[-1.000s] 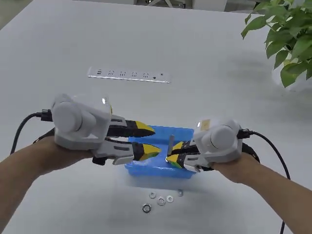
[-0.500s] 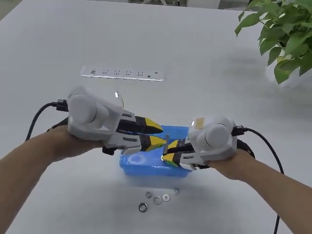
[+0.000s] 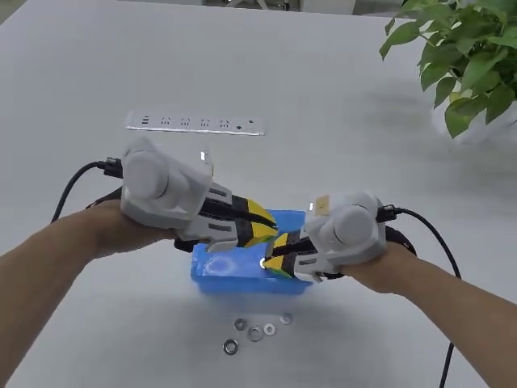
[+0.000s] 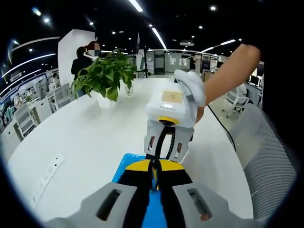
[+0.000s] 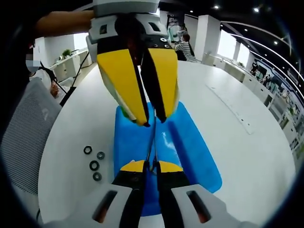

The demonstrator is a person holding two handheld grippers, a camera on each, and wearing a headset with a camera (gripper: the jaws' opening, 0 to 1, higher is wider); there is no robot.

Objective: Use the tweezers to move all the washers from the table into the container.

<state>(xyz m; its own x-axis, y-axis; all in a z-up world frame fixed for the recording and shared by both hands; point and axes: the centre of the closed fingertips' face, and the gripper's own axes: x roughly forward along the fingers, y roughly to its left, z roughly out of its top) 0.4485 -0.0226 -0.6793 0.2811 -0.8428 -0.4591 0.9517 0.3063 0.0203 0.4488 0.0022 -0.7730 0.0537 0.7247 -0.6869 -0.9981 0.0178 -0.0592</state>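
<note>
Tweezers pinched by fingers of left gripper and right gripper.

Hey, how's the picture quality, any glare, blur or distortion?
Head view: soft even light, faint shadows, a glare patch on the blue plastic container, small metal washers sharp. Right gripper view: fisheye bends the white table; thin metal tweezers in focus. Left gripper view: bright ceiling strips, the leafy green plant clear.
</note>
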